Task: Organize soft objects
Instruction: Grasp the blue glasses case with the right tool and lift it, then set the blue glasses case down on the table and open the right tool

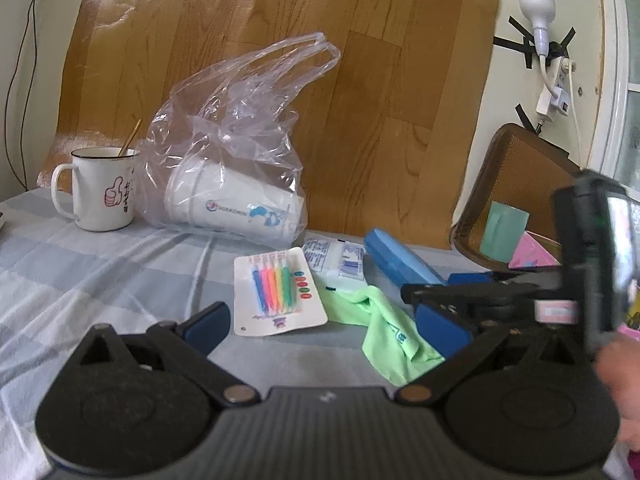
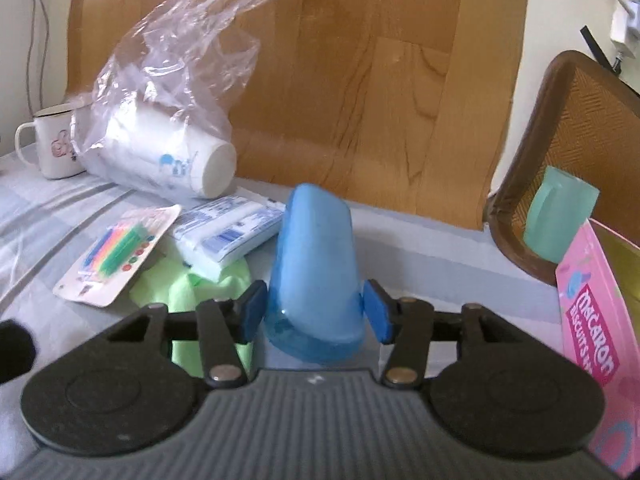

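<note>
A crumpled green cloth (image 1: 384,332) lies on the bedsheet, partly under a white tissue pack (image 1: 334,264); both also show in the right wrist view, the cloth (image 2: 192,292) and the pack (image 2: 230,236). A blue case (image 2: 316,280) stands between the open fingers of my right gripper (image 2: 316,312), with small gaps at both pads. In the left wrist view the case (image 1: 400,260) lies behind the right gripper (image 1: 448,300). My left gripper (image 1: 324,328) is open and empty, above the sheet in front of the candle card (image 1: 276,292).
A clear plastic bag with paper cups (image 1: 236,184) and a white mug (image 1: 100,188) stand at the back left. A woven basket (image 2: 532,184) at the right holds a teal cup (image 2: 560,216) and a pink biscuit box (image 2: 600,344).
</note>
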Demonstrator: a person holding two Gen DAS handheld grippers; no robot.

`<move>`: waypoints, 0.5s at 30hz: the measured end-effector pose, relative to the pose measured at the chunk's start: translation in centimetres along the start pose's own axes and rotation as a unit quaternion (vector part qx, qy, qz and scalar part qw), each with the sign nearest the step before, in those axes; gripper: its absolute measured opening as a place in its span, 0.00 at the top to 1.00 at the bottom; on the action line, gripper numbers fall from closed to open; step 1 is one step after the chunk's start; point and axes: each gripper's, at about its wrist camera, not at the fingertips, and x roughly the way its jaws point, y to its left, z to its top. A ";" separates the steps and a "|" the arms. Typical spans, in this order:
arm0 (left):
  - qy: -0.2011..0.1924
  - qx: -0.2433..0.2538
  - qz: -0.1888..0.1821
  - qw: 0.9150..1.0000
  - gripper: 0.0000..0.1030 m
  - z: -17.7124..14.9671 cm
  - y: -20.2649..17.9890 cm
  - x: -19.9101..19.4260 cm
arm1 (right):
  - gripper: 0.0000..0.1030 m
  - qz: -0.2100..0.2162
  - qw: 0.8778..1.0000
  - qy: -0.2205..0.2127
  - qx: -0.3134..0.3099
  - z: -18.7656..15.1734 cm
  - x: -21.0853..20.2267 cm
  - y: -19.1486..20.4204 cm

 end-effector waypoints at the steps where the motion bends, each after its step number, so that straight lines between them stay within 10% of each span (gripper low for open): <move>1: 0.000 -0.003 0.000 1.000 0.01 0.0 0.1 0.0 | 0.46 0.009 1.000 0.000 -0.001 -0.1 -0.6 0.0; 15: 0.018 -0.027 -0.018 0.999 0.01 -0.1 0.7 -0.3 | 0.46 0.119 0.988 -0.017 -0.101 -10.9 -17.5 -1.4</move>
